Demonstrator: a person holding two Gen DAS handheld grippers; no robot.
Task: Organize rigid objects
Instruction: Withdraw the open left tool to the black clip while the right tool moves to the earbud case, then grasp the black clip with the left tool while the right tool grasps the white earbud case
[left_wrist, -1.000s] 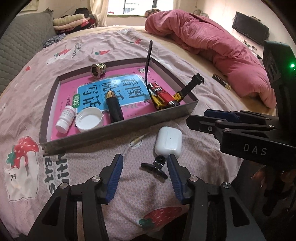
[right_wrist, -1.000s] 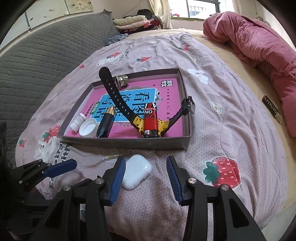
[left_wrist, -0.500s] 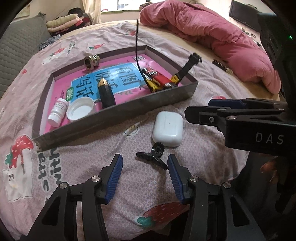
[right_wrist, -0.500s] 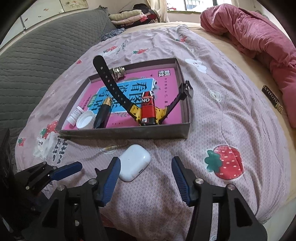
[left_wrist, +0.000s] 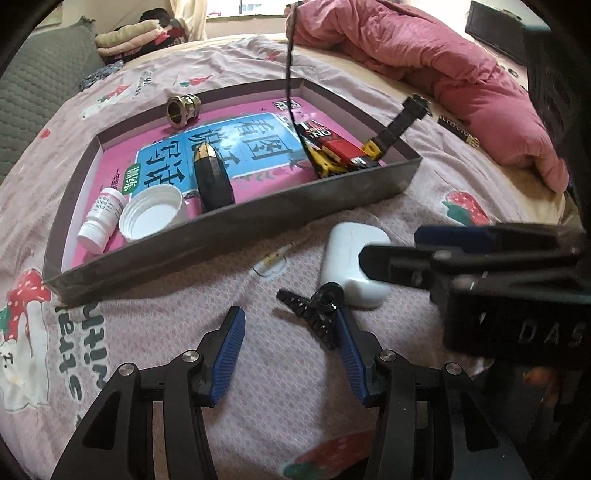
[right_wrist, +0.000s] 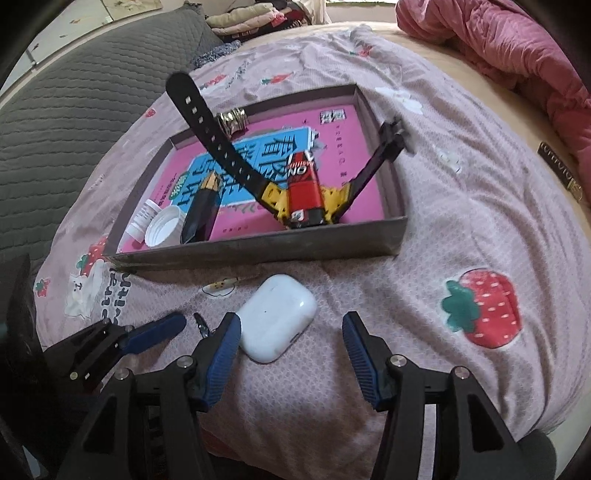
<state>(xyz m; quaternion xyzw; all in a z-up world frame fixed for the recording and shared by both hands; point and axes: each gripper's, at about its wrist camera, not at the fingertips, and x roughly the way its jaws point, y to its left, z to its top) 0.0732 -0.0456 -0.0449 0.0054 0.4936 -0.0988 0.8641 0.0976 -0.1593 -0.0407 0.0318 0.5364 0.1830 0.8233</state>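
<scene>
White earbud case (right_wrist: 277, 323) lies on the bed sheet (right_wrist: 461, 229), just in front of the tray (left_wrist: 236, 229), between the spread fingers of the right hand-held gripper (right_wrist: 291, 350), touching or nearly touching its left finger. Black hair clip (left_wrist: 314, 314) lies beside the case, against the right finger of the left hand-held gripper (left_wrist: 291, 354), fingers apart, nothing clamped. Tray holds a watch (right_wrist: 295, 192), small white bottle (left_wrist: 99, 218), white cap (left_wrist: 151, 218), black-and-gold tube (left_wrist: 212, 177), metal fitting (left_wrist: 181, 110).
</scene>
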